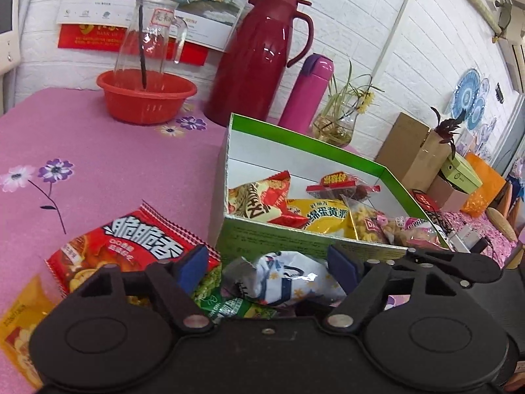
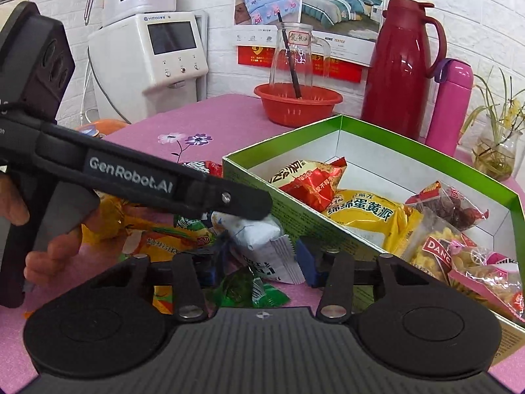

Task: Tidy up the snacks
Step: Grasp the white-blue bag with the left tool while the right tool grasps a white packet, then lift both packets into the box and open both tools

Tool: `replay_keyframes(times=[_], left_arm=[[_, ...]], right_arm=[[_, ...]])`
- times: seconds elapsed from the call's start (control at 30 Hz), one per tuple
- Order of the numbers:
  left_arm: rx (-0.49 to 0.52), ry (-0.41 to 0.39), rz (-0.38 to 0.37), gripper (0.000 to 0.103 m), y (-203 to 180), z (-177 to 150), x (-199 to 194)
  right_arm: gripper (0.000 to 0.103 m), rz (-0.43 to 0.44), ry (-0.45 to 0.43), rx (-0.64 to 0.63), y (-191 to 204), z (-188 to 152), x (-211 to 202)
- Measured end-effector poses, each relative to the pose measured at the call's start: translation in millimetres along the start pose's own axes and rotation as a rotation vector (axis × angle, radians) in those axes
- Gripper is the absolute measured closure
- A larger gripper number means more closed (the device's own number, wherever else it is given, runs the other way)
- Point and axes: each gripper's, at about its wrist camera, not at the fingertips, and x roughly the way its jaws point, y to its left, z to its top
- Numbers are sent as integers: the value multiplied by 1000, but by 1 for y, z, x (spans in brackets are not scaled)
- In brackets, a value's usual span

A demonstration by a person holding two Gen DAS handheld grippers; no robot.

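The left tongs (image 1: 267, 264) stood apart, straddling a white packet (image 1: 288, 277) that lay on the surface (image 1: 98, 164) just outside the near wall of the green box (image 1: 295, 144). The pads (image 1: 193, 264) did not visibly press the packet. The right tongs (image 2: 256, 262) were also apart, with the same white packet (image 2: 259, 239) between and just ahead of them; whether they touched it cannot be told.

Risks, judged from this position:
- Both tongs addressed one packet. Closing both could tear the wrapper or pull it out of either grip.
- The packet rested on a green packet (image 1: 229, 308). A low closure could catch both wrappers, and the second could drop during transfer.
- The box wall stood just beside the right pad of the left tongs. A lift toward the box could strike the wall and shove the box.
- The film looked slick and puffed; a grip at the crimped edge could slip.

Count:
- Boxes: one.
- Packets in the box: about six, overlapping, so the count is uncertain.
- Packets loose on the surface: at least four (white, green, red (image 1: 131, 249), yellow-orange (image 1: 19, 321)); the pile may hide more.
- Tongs: two.
- Behind: one red basin (image 1: 146, 98), one glass jug (image 1: 147, 42), one red flask (image 1: 259, 55), one pink bottle (image 1: 306, 92)
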Motion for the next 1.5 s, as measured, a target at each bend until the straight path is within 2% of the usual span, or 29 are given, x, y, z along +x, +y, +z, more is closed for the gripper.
replay_keyframes(times=[0.1,0.4,0.73,0.9,1.1,1.5], left_arm=[[-22,8,-32,60,0,-1,2],[8,0,-45,69,-17,-9,-14],[17,-89,-74,69,-44,6,-53],[30,-116,-94,69,-53,15,-59],[2,-117,-135,69,-51,28,-52],[8,-150,-157,69,-55,61,-13]], right_arm=[[38,-9,10,-46,7,1,0],[47,-7,10,-89,21,-3,-17],[47,-11,-118,-115,24,5,-61],[48,-16,-165,-121,21,10,-75],[48,-44,-200,-145,18,15,-77],[49,-123,-254,-159,-13,29,-59]])
